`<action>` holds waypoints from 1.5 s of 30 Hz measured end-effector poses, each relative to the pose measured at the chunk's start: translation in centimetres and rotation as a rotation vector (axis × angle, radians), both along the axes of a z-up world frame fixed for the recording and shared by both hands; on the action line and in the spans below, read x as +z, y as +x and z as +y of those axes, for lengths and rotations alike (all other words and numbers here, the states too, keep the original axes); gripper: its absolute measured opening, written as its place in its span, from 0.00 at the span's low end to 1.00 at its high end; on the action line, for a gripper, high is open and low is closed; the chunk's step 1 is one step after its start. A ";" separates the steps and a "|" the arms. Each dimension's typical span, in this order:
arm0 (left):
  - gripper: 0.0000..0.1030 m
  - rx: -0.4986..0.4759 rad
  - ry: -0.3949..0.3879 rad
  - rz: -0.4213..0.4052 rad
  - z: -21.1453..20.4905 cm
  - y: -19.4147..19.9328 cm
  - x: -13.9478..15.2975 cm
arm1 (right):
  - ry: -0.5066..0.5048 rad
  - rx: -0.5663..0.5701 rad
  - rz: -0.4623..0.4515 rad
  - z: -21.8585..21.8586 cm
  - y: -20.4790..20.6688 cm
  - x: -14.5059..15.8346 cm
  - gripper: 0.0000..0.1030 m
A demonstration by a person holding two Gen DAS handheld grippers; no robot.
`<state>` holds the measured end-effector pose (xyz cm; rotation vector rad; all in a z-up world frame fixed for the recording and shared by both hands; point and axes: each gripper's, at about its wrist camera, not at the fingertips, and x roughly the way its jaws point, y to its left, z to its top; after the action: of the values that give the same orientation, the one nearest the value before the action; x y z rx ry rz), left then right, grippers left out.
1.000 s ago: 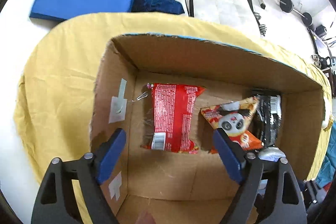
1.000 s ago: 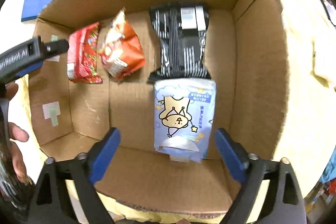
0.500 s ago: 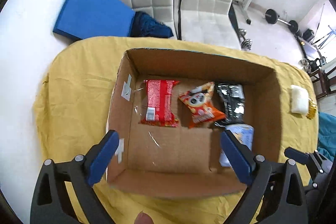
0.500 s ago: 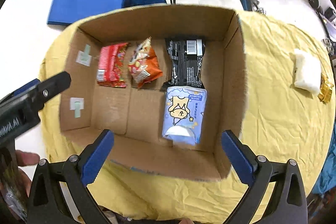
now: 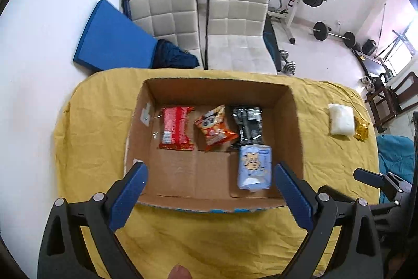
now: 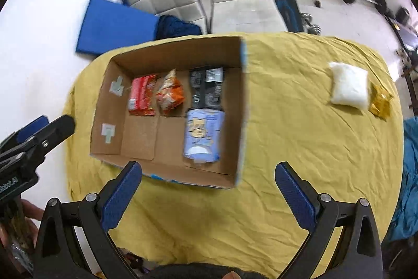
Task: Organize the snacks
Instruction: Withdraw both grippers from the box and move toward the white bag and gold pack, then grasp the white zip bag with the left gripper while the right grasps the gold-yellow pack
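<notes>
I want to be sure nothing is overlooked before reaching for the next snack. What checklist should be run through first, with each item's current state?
1. Left gripper empty, jaws wide after just opening: ok.
2. Right gripper empty, jaws wide after just opening: ok.
3. Both grippers above the cardboard box, not inside it: ok.
4. Red packet, orange packet, black packet and light blue packet lying in the box: ok.
5. All snacks boxed: not ok; the white packet and gold packet lie on the yellow cloth.
6. Bare box floor for more: ok, front left.
</notes>
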<state>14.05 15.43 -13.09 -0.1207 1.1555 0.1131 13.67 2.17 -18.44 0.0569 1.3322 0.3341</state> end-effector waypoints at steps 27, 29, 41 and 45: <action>0.96 -0.381 0.040 0.197 -34.2 21.1 -12.9 | -0.155 -0.502 0.156 -39.6 16.8 -13.2 1.00; 0.96 -0.382 0.035 0.234 -35.4 22.6 -14.7 | -0.143 -0.507 0.181 -40.4 18.2 -14.6 1.00; 0.96 -0.284 -0.108 0.460 -38.2 27.9 -24.1 | -0.092 -0.496 0.308 -41.6 22.9 -22.1 1.00; 0.96 -0.262 -0.203 0.515 -38.4 28.4 -24.9 | -0.073 -0.499 0.332 -41.8 23.3 -23.6 1.00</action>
<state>42.48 -22.98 -37.99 -0.1220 1.6852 -0.2186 36.92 -39.66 -42.03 0.3900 1.6017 -0.1557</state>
